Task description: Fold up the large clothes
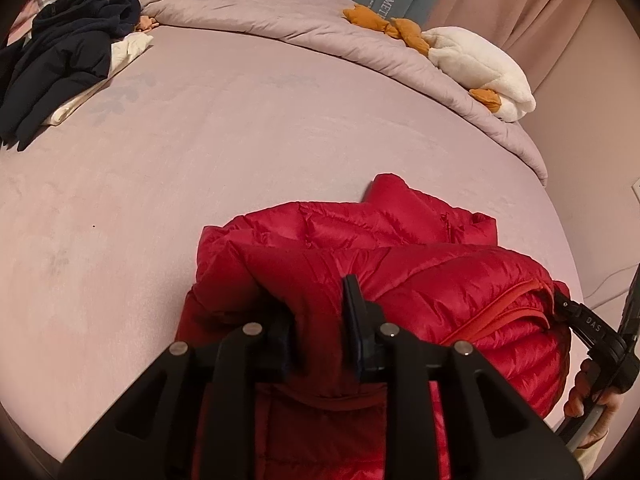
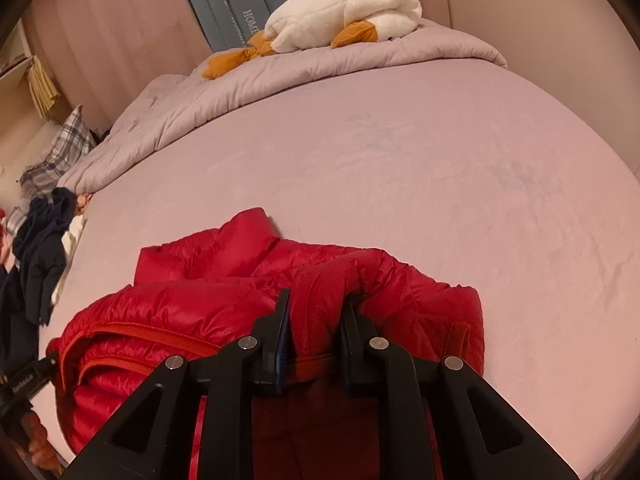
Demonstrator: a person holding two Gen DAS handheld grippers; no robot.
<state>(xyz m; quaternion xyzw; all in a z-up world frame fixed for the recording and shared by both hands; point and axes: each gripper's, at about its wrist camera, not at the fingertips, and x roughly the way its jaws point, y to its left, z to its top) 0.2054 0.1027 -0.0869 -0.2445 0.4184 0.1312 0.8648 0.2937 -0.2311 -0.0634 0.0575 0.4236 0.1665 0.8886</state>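
Red puffer jacket hem seemingly pinched, hidden under both tools.

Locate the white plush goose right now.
The white plush goose lies on the bunched-up quilt at the far edge of the bed, in front of the blue boards; it is upper right in the left wrist view.

Bed, pink sheet: red down jacket at near edge; dark clothes pile far left; bunched quilt along far side, plush goose on quilt.
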